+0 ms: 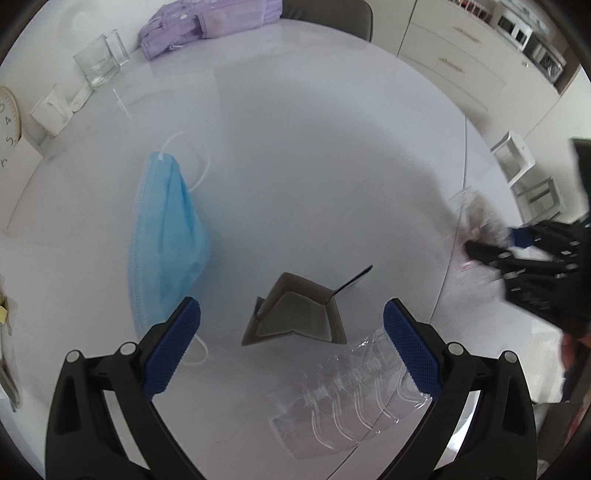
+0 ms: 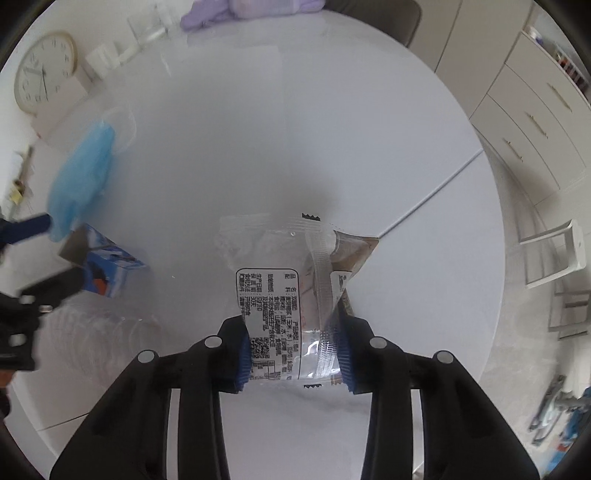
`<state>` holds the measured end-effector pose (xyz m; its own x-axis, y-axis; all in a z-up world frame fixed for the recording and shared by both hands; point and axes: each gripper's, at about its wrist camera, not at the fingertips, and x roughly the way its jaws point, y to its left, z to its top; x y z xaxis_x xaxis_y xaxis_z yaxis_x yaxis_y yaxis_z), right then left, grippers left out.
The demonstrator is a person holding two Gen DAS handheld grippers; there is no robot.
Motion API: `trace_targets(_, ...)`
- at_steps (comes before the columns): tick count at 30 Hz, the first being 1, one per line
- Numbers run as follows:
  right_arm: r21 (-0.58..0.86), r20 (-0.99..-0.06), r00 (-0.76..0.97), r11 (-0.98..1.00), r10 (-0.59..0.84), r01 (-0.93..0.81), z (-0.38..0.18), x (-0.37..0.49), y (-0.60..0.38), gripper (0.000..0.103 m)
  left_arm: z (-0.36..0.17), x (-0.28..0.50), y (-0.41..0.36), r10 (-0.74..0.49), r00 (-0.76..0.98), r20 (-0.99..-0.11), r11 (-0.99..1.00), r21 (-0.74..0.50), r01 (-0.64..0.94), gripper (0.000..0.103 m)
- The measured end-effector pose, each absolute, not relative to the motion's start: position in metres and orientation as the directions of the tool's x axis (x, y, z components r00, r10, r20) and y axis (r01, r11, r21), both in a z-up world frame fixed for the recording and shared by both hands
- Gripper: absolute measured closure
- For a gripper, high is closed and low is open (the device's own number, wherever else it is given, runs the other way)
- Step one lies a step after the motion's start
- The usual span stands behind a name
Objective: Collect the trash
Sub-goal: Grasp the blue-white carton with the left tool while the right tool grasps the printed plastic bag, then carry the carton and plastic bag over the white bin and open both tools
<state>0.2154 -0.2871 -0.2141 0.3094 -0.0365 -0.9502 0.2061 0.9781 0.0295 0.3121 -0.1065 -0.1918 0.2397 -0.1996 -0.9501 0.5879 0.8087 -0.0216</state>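
My right gripper [image 2: 293, 349] is shut on a clear plastic food wrapper [image 2: 284, 280] with a printed label, held over the white table [image 2: 295, 147]. My left gripper [image 1: 291, 343] is open above an opened small carton [image 1: 295, 314], which lies between its fingers; in the right wrist view the carton [image 2: 110, 269] is blue and white. A blue face mask [image 1: 166, 236] lies left of the left gripper and shows blurred in the right wrist view [image 2: 81, 177]. A crushed clear plastic bottle [image 1: 343, 395] lies under the left gripper's right finger. The right gripper with the wrapper shows blurred in the left wrist view [image 1: 491, 251].
At the table's far edge are a purple cloth [image 1: 207, 26], a square glass vase [image 1: 99, 62] and a white holder [image 1: 51, 110]. A wall clock [image 2: 44, 77] hangs at left. White drawers [image 2: 528, 125] and a white stool [image 2: 554, 251] stand at right.
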Motion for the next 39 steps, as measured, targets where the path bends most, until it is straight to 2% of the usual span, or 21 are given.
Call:
trace_targets(6, 0.107, -0.920, 0.392, 0.963, 0.003, 0.246, -0.189, 0.182, -0.305, 0.066, -0.209, 0.322, -0.117, -0.128, 0.197, -0.972, 0.810, 0.012, 0.586, 0.011)
trace_targets(9, 0.149, -0.905, 0.426, 0.952, 0.022, 0.268, -0.177, 0.172, -0.313, 0.066, -0.218, 0.326, -0.121, -0.109, 0.145, -0.983, 0.812, -0.004, 0.584, 0.029)
trace_targets(10, 0.163, -0.899, 0.438, 0.948, 0.028, 0.275, -0.173, 0.168, -0.316, 0.066, -0.221, 0.328, -0.121, -0.100, 0.130, -0.986, 0.814, -0.006, 0.581, 0.044)
trace_targets(11, 0.173, -0.895, 0.445, 0.944, 0.031, 0.280, -0.171, 0.167, -0.318, 0.066, -0.224, 0.331, -0.121, -0.093, 0.112, -0.989, 0.819, -0.012, 0.574, 0.052)
trace_targets(12, 0.186, -0.890, 0.454, 0.940, 0.038, 0.287, -0.169, 0.165, -0.320, 0.066, -0.224, 0.333, -0.121, -0.098, 0.109, -0.989, 0.823, -0.019, 0.568, 0.053)
trace_targets(13, 0.193, -0.887, 0.460, 0.937, 0.040, 0.291, -0.165, 0.168, -0.320, 0.066, -0.223, 0.334, -0.120, -0.105, 0.114, -0.988, 0.827, -0.023, 0.562, 0.062)
trace_targets(14, 0.202, -0.882, 0.470, 0.933, 0.042, 0.297, -0.163, 0.164, -0.323, 0.066, -0.222, 0.336, -0.120, -0.105, 0.121, -0.987, 0.830, -0.020, 0.557, 0.066)
trace_targets(17, 0.224, -0.865, 0.500, 0.927, 0.046, 0.302, -0.155, 0.153, -0.328, 0.066, -0.212, 0.338, -0.117, -0.113, 0.148, -0.982, 0.842, -0.015, 0.540, 0.070)
trace_targets(23, 0.277, -0.826, 0.560, 0.913, 0.067, 0.300, -0.139, 0.128, -0.333, 0.066, -0.169, 0.314, -0.116, -0.153, 0.233, -0.960, 0.841, -0.003, 0.542, 0.070)
trace_targets(30, 0.277, -0.805, 0.590, 0.918, 0.060, 0.285, -0.118, 0.070, -0.334, 0.066, -0.109, 0.237, -0.136, -0.227, 0.284, -0.932, 0.813, -0.021, 0.581, 0.070)
trace_targets(35, 0.262, -0.804, 0.594, 0.917, 0.034, 0.302, -0.109, -0.001, -0.339, 0.065, -0.094, 0.162, -0.158, -0.282, 0.261, -0.923, 0.781, -0.062, 0.621, 0.069)
trace_targets(39, 0.258, -0.813, 0.583, 0.903, 0.011, 0.344, -0.116, -0.064, -0.345, 0.065, -0.095, 0.096, -0.163, -0.384, 0.213, -0.898, 0.721, -0.147, 0.678, 0.069)
